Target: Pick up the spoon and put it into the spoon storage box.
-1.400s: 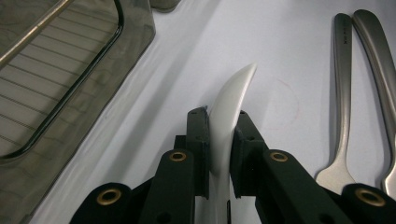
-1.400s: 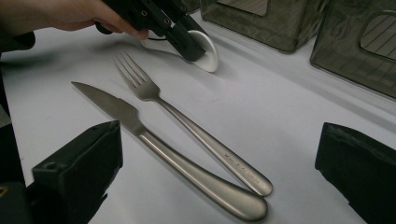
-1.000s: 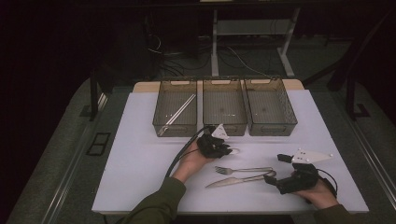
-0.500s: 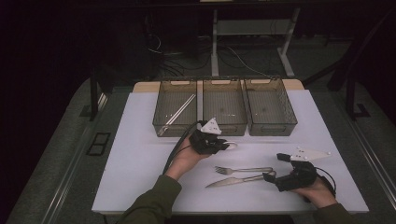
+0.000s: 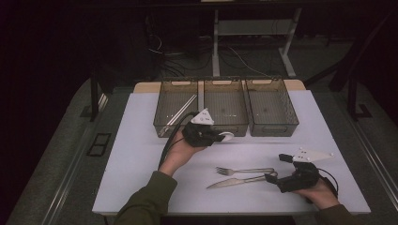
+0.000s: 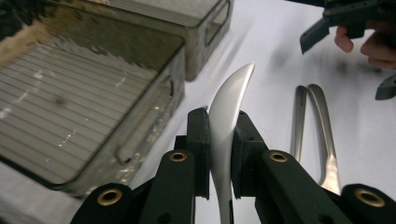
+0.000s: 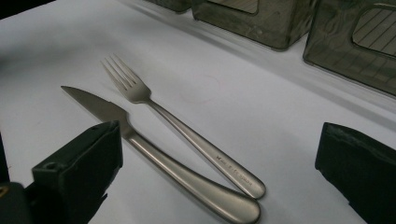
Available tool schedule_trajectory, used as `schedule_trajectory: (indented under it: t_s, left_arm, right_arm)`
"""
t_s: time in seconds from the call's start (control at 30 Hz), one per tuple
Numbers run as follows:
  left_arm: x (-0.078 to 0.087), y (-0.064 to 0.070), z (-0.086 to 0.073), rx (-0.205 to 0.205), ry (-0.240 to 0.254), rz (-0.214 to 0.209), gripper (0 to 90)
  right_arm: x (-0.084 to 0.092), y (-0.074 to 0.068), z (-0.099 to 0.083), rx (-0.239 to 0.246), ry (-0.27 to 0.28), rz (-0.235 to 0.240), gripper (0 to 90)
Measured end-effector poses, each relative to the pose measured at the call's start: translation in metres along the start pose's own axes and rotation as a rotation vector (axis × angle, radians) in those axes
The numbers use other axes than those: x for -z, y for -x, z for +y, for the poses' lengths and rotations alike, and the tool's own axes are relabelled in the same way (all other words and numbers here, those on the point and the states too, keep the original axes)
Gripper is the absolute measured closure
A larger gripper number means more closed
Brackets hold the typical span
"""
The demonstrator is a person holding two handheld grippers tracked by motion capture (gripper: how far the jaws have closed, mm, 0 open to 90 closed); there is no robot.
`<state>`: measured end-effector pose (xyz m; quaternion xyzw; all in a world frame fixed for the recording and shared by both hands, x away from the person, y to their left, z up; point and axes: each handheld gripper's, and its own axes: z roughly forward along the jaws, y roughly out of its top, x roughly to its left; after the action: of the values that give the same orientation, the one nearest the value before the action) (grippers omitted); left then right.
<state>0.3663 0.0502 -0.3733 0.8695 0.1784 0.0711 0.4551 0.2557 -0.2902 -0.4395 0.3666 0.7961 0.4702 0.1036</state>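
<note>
**One piece lifted, two still lying on the surface**

One spoon (image 6: pixel 227 121) is in your left gripper (image 5: pixel 210 136), its fingers clamped on the handle; in the left gripper view the bowl rises between them, turned edge-on. In the high view the spoon's pale end pokes out just in front of the middle bin (image 5: pixel 225 107), near its front wall, so it looks ready to go over the rim.

Three bins stand in a row at the far side of the surface (image 5: pixel 141 159). The left bin (image 5: pixel 174 105) already has a long pale thing, apparently chopsticks (image 5: pixel 180 113), lying aslant in it. The middle bin and the right bin (image 5: pixel 272 107) look empty as far as you can see.

Left to do, by my reading: drop the spoon into a bin, then sort the fork (image 7: pixel 182 133) and the knife (image 7: pixel 163 163), which lie side by side with handles touching, well short of the bins. Your right gripper (image 5: pixel 274 178) rests at their handle ends with its fingers wide apart, holding nothing.
</note>
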Motion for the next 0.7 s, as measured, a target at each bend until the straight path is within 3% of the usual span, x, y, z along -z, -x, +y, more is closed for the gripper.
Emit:
schedule_trajectory:
  t_s: [0.33, 0.7]
  left_arm:
    - [0.009, -0.017, 0.029, -0.021, 0.013, 0.013, 79.3]
    - [-0.009, -0.038, 0.060, -0.037, -0.012, 0.035, 79.3]
  right_arm:
    - [0.001, 0.001, 0.000, 0.005, 0.010, -0.002, 0.8]
    - [0.002, 0.000, 0.000, 0.001, 0.017, 0.002, 0.8]
